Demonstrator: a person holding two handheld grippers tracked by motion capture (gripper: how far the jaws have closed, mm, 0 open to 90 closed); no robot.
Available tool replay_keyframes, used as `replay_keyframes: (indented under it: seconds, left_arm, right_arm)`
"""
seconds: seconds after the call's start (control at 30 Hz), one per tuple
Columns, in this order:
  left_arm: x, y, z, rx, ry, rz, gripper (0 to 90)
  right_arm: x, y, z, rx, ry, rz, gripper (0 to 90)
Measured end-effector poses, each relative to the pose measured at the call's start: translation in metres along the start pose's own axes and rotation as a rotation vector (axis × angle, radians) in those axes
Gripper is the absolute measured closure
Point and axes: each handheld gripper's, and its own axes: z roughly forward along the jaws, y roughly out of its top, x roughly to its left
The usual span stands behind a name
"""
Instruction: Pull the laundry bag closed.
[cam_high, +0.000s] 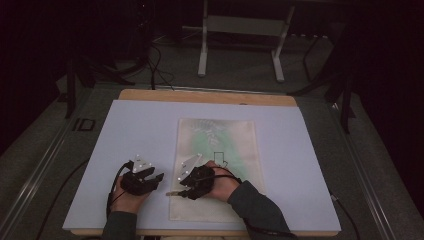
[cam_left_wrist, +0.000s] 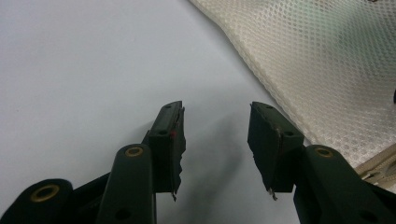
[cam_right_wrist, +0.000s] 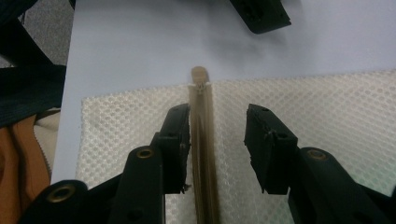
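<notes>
A white mesh bag (cam_high: 220, 135) lies flat on the pale board (cam_high: 135, 125), with a green item and a dark printed mark faintly showing through it. A beige zipper (cam_right_wrist: 201, 102) runs along the bag's near edge, and its end sticks out just past the bag's corner. My right gripper (cam_right_wrist: 218, 116) stands open low over that zipper, which passes between the jaws right beside one pad. In the high view the right gripper (cam_high: 182, 189) points left over the bag's near left corner. My left gripper (cam_left_wrist: 215, 116) is open over the bare board, just left of the bag (cam_left_wrist: 327, 60), with nothing between its jaws.
The board rests on a wooden table (cam_high: 207, 96) with its edge showing at the far side. A white metal frame (cam_high: 240, 30) stands on the dark floor beyond. Cables trail from both grippers toward the near edge. A sleeve (cam_high: 255, 205) covers the right forearm.
</notes>
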Motion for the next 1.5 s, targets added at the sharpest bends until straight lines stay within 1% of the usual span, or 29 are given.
replay_keyframes:
  seconds: [0.4,0.43,0.5,0.6,0.67,0.8,0.83,1.0,1.03,1.2,1.4,1.47,1.5]
  left_arm:
    - [0.0,0.0,0.0,-0.002,0.001,-0.001,54.8]
    - [0.0,0.0,0.0,-0.002,0.001,-0.001,54.8]
    - [0.001,0.0,0.0,-0.003,0.001,-0.003,54.8]
    - [0.001,0.0,0.0,-0.002,0.0,-0.004,54.8]
    - [0.001,0.0,0.0,-0.003,0.0,-0.004,54.8]
    - [0.001,0.0,-0.001,-0.005,0.0,-0.005,54.8]
    - [0.002,0.0,-0.001,-0.005,0.002,-0.009,54.8]
    - [0.002,0.0,-0.001,-0.006,0.002,-0.01,54.8]
    - [0.003,0.0,-0.001,-0.008,0.002,-0.011,54.8]
    - [0.003,0.0,-0.002,-0.009,0.001,-0.012,54.8]
    - [0.003,0.0,-0.002,-0.008,0.0,-0.012,54.8]
    - [0.003,0.0,-0.002,-0.007,0.0,-0.012,54.8]
    - [0.003,0.0,-0.002,-0.007,-0.001,-0.012,54.8]
  right_arm:
    - [0.004,0.01,0.008,-0.012,0.019,-0.009,63.6]
    - [0.005,0.013,0.011,-0.013,0.026,-0.009,66.7]
    - [0.005,0.013,0.012,-0.012,0.03,-0.012,67.9]
    - [0.006,0.016,0.014,-0.013,0.031,0.0,70.5]
    - [0.007,0.018,0.016,-0.016,0.037,-0.005,70.7]
    - [0.008,0.021,0.019,-0.018,0.036,-0.012,71.5]
    - [0.008,0.024,0.023,-0.016,0.034,-0.009,73.5]
    - [0.008,0.027,0.028,-0.012,0.031,-0.007,76.0]
    - [0.008,0.028,0.031,-0.003,0.029,-0.012,77.1]
    - [0.008,0.03,0.036,0.005,0.021,-0.006,76.9]
    - [0.008,0.032,0.043,0.03,-0.002,-0.007,75.6]
    - [0.008,0.032,0.045,0.037,0.002,-0.008,75.4]
    - [0.008,0.032,0.046,0.041,-0.005,-0.01,75.5]
